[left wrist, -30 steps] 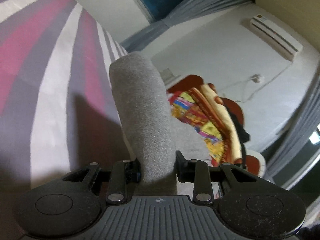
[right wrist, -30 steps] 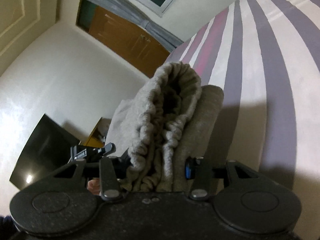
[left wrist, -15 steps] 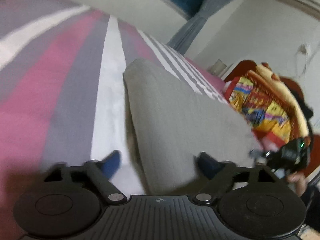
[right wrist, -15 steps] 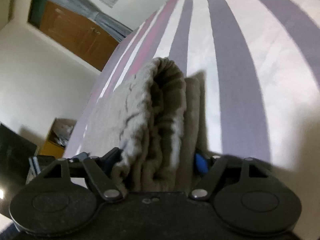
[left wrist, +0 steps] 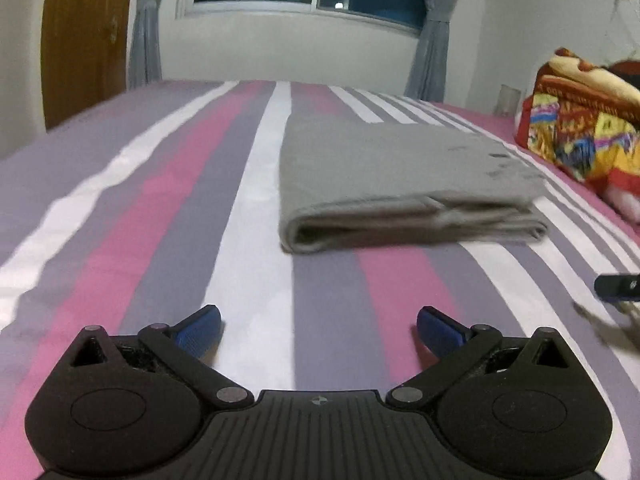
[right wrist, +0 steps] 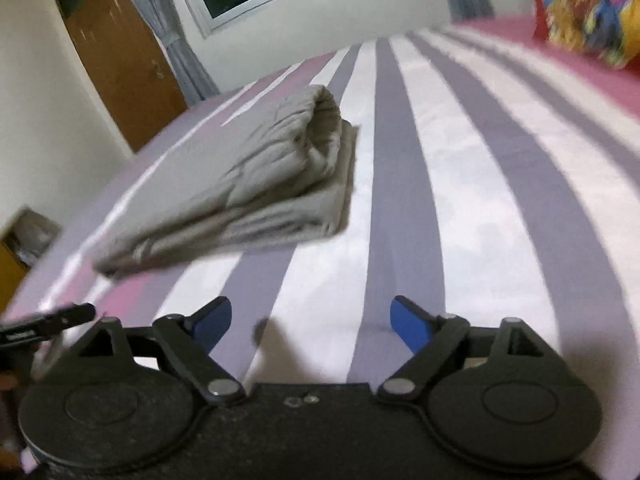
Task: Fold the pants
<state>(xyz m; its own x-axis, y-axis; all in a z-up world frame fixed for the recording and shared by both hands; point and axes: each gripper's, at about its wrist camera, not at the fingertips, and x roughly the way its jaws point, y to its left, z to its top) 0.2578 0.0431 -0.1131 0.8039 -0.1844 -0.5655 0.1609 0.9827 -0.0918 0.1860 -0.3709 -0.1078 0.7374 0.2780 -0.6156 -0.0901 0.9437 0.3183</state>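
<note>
A: Start with the left wrist view. Where are the pants?

B: The grey pants [left wrist: 404, 184] lie folded into a flat stack on the striped bed [left wrist: 160, 208], toward its far right part, clear of the edges. The colourful blanket [left wrist: 580, 120] is bundled just beyond them at the bed's right edge.

A: And the left gripper [left wrist: 318, 330]?

B: Its blue fingers [left wrist: 200, 326] stand far apart and are opening, with nothing between them but sheet. It sits well short of the stack. A dark piece of the right gripper [left wrist: 616, 286] pokes in at the right edge.

A: Now the right wrist view.

B: The pants [right wrist: 248, 176] show their bunched waistband end, layers stacked, lying toward the bed's [right wrist: 480, 200] far left part. The right gripper [right wrist: 312, 322] is also spreading its fingers [right wrist: 412, 326], with nothing between them and no contact with the cloth. A dark bit of the left gripper [right wrist: 48, 322] shows at the left edge.

A: So which step is this?

B: I'd judge the last fold is laid and let go; the task looks all but finished. At most, the next move would be squaring the slightly uneven layers, which calls for a light touch so the stack isn't dragged apart.

A: Any writing?

B: None I can read on the pants, bed or grippers. The blanket's print is too blurred to tell.
</note>
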